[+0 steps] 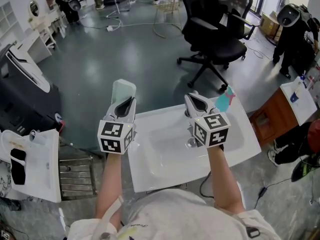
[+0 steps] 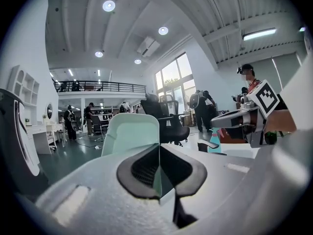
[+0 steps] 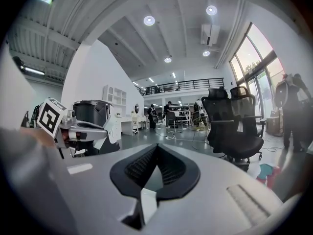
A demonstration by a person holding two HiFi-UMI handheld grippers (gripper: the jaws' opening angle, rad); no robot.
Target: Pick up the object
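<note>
At the left of the head view, the left gripper [image 1: 127, 103] has its jaws pinched together on the lower edge of a thin, pale green flat piece [image 1: 123, 89]. This piece is judged to be the object of the task. In the left gripper view the piece stands upright from between the dark pads, which press on it from both sides. It hangs in the air just past the far left edge of the white basin [image 1: 160, 156], over the grey floor, and rests on nothing. As far as the pictures show, the grasp is made and the object is lifted clear, so the pick-up looks essentially done. What may be left is only to carry it or keep it steady, and the task sentence names no place to put it. Further right, the right gripper [image 1: 196, 102] hovers above the middle of the basin, level with the left one and well apart from it. In the right gripper view its pads meet with nothing between them, so it is closed and empty and seems to have no part in the grasp. Near the basin's far right corner lies a small teal and pink item [image 1: 226, 100], touched by neither gripper.
</note>
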